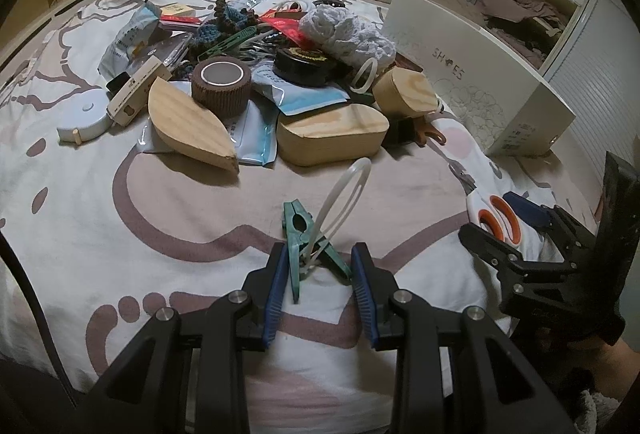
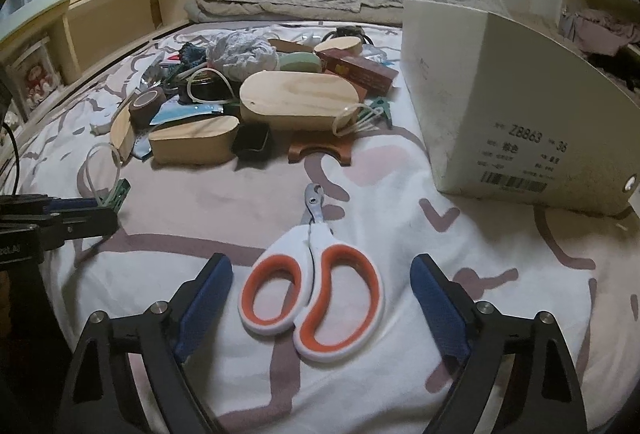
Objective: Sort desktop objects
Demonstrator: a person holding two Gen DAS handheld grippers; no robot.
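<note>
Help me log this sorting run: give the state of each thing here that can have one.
Left tool: shut on the green clip.
Green clip: held, white loop threaded through it.
Right tool: open, astride the scissors, not touching.
Scissors: closed, flat on the bedspread.
Shoe box: standing on its side.

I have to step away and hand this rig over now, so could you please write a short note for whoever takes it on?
Left tool: shut on the green plastic clothespin with a white looped zip tie.
Right tool: open, its pads either side of the white scissors with orange-lined handles, which lie flat on the patterned bedsheet, not gripped.
The white shoe box stands to the right.
Done: nothing visibly sorted.
Left: the mixed pile, including the oval wooden boxes, remains.
</note>
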